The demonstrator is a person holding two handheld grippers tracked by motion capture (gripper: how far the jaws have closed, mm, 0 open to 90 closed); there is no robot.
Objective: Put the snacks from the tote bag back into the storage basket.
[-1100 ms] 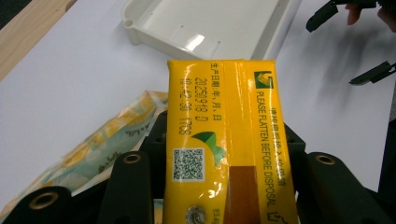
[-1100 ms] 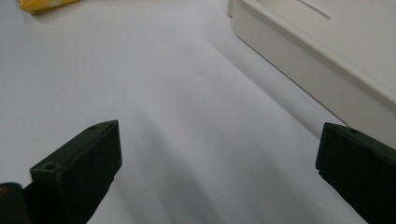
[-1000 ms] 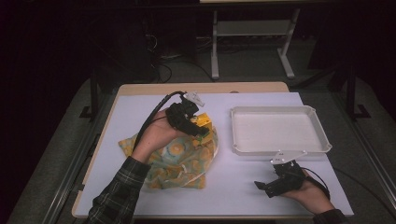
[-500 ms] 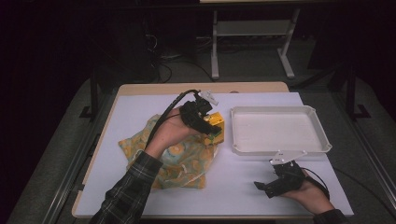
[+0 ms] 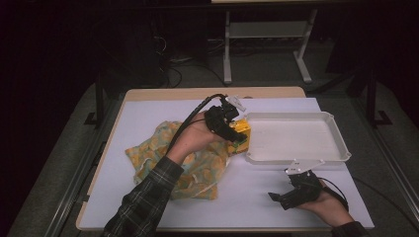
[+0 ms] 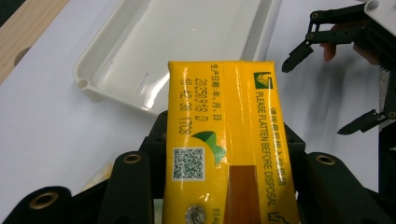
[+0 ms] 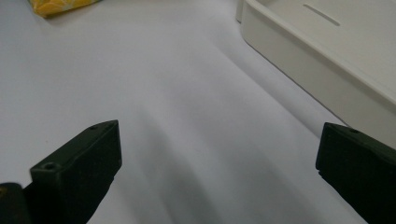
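Yellow drink carton (image 6: pixel 229 140) is sitting clamped in the left claw (image 5: pixel 236 132), hanging just above the near-left corner of the white tray (image 5: pixel 336 123). The right claw (image 5: pixel 286 196) is resting wide open, gripping nothing, on the pale lilac surface (image 5: pixel 148 113) just in front of the tray. A yellow patterned bag (image 5: pixel 197 168) is lying crumpled beneath the left forearm. Beyond the surface's wooden edge, dark flooring, cables and a white metal stand (image 5: pixel 267 34) are showing.
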